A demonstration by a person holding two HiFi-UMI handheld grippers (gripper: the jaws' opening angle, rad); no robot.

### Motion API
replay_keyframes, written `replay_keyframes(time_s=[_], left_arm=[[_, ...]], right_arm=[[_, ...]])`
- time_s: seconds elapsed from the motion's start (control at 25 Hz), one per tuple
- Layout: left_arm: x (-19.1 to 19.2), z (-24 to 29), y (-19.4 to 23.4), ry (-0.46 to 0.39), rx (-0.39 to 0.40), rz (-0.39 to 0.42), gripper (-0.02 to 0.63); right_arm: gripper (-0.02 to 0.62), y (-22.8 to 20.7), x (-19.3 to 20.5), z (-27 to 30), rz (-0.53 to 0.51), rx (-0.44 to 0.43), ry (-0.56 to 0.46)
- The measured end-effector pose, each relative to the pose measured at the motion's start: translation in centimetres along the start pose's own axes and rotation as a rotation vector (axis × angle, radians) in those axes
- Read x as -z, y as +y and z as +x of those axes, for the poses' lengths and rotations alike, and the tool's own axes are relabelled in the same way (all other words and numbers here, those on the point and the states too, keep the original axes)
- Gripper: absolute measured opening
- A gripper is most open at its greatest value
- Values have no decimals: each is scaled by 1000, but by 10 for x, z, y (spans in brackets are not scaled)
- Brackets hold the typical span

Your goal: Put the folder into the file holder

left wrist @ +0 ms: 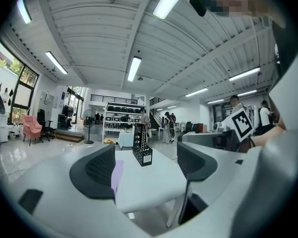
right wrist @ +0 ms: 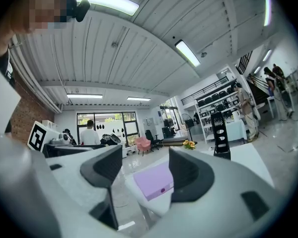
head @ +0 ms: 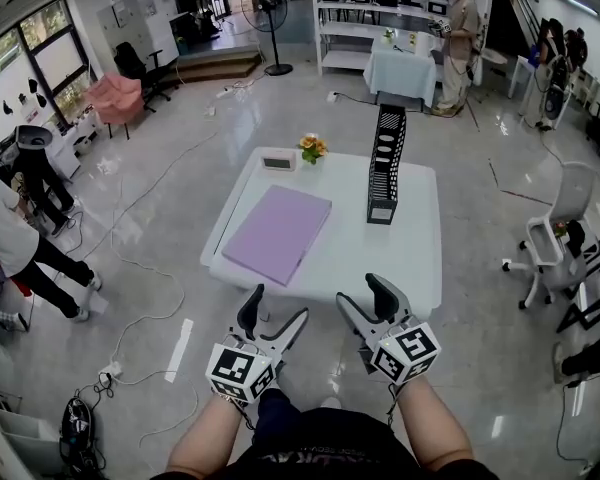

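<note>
Two open grippers, and the folder is not picked up yet

Both sets of jaws are spread wide and hold nothing. The left gripper (head: 278, 306) and the right gripper (head: 360, 290) hang side by side in the air, just off the near edge of the white table (head: 380, 258). They touch nothing. The left gripper view shows only the table top between its jaws. The right gripper view shows the folder, far off, between its jaws.

The purple folder (head: 278, 232) lies flat and shut on the table, at about 11 o'clock from the grippers. The black file holder (head: 385, 163) stands tall at about 2 o'clock from the folder, well apart from it. I cannot see inside it. Some little flowers (head: 312, 147) sit at 12 o'clock from the folder, near the far edge.

So I think no part of the job is done. What is left is to reach the folder, grab it, lift it, stand it on its edge and slide it into the holder.
</note>
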State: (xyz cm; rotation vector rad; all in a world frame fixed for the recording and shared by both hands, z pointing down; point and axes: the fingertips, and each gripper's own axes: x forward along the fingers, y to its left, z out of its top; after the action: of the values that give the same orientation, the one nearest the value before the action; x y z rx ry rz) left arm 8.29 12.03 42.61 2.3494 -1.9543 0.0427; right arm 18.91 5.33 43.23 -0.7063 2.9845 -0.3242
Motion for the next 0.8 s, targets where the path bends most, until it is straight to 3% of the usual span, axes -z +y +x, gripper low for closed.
replay_keyframes(time_s=[0.44, 0.8], left_arm=[[2, 16, 40, -2, -9, -11, 374], [2, 46, 106, 13, 31, -29, 374]], right_arm=[[278, -7, 7, 42, -2, -2, 23], [278, -20, 9, 108, 0, 53, 39]])
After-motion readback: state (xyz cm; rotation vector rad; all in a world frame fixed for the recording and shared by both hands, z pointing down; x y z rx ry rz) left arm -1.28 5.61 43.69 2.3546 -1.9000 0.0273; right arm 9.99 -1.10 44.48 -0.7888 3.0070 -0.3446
